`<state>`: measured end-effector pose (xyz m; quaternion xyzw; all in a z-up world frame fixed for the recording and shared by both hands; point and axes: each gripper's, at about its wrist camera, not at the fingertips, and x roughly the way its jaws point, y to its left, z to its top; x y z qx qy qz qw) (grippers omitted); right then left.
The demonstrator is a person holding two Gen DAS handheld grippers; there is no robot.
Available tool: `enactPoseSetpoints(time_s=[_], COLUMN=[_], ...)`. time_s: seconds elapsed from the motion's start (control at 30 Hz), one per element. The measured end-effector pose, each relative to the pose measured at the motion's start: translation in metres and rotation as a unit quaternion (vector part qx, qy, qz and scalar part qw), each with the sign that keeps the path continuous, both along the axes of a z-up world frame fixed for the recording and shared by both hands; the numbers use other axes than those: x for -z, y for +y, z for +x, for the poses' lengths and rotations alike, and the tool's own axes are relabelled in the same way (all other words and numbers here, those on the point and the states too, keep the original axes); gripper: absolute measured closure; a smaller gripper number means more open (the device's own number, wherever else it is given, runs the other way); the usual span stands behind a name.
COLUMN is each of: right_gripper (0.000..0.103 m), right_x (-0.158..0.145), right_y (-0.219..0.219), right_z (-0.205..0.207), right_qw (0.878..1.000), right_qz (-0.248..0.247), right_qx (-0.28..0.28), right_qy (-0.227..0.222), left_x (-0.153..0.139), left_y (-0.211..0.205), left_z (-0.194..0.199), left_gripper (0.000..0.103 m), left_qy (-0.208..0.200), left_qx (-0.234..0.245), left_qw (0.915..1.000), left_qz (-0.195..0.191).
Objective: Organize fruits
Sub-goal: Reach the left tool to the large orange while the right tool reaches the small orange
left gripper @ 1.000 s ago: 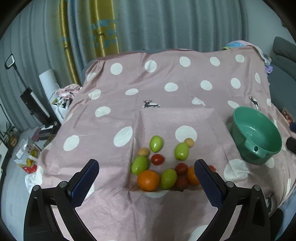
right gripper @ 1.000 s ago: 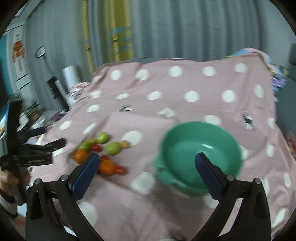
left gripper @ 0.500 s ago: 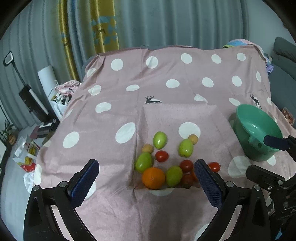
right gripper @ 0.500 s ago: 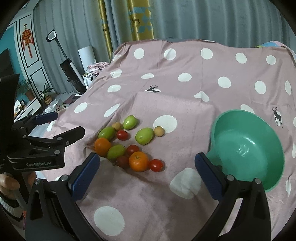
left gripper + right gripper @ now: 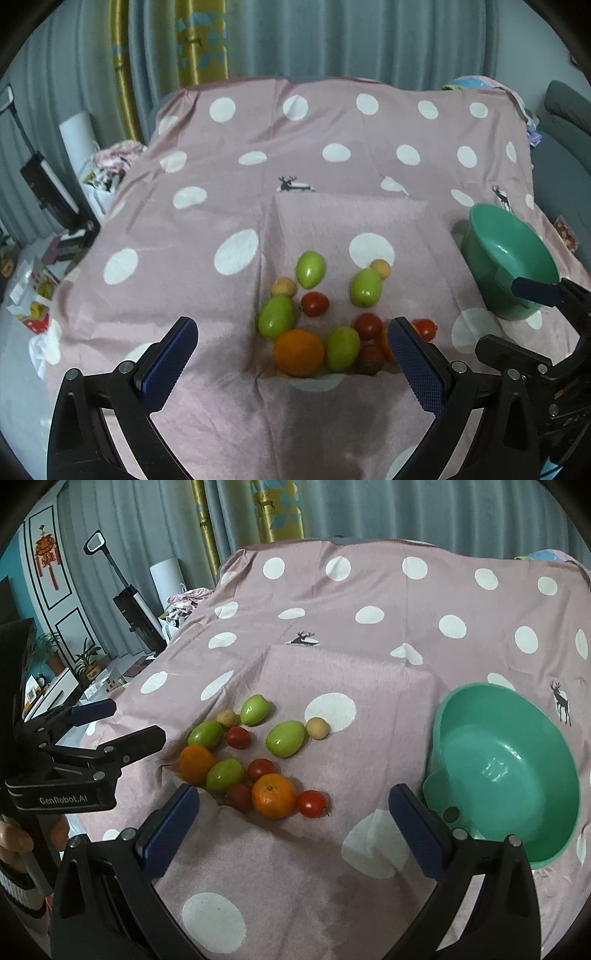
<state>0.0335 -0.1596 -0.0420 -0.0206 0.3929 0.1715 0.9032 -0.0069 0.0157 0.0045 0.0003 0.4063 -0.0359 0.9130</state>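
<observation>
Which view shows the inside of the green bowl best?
The right wrist view: the green bowl sits near and large, its empty interior fully open to the camera. In the left wrist view it sits at the frame edge, partly covered by the right gripper.

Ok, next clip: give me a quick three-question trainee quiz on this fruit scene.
1. True or false: the green bowl already holds fruit.
2. How many oranges lie on the polka-dot cloth?
3. Which is shut on a fruit? A) left gripper B) right gripper C) neither

Key: 1 false, the bowl is empty. 2 two, one orange near the front, another orange to its left. 3 C, both stand open and empty.
</observation>
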Motion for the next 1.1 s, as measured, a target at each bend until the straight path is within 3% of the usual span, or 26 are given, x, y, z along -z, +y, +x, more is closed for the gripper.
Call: enactPoseSetpoints(time_s=[0.43, 0.6, 0.9, 0.93, 1.03, 1.1], right_gripper=[0.001, 0.010, 0.024, 0.025, 0.032, 0.035], right_x=[0.024, 0.033, 0.051, 0.053, 0.058, 0.060], right_y=[0.003, 0.007, 0.007, 0.007, 0.005, 0.006], right_z=[0.005, 0.004, 0.012, 0.014, 0.018, 0.020], right_qw=[0.999, 0.997, 0.994, 0.994, 0.992, 0.990], right_qz=[0.001, 0.010, 0.049, 0.052, 0.070, 0.079], right_qx=[-0.023, -0.046, -0.048, -0.043, -0.038, -0.040], right_qy=[0.038, 0.054, 0.087, 0.091, 0.100, 0.105], left_x=[0.013, 0.019, 0.034, 0.035, 0.040, 0.044], left_y=[0.012, 0.011, 0.019, 0.019, 0.020, 0.019], left_z=[0.001, -0.002, 0.006, 0.007, 0.012, 0.014], left_gripper=[0.001, 0.001, 0.003, 0.004, 0.020, 0.023], left_qy=[0.036, 0.037, 0.056, 0.057, 0.066, 0.074], left_qx=[0.050, 0.069, 0.058, 0.058, 0.061, 0.064], left_qw=[0.9955, 0.9953, 0.9942, 0.9941, 0.9929, 0.9918], left_qz=[-0.072, -0.056, -0.071, -0.071, -0.078, -0.082])
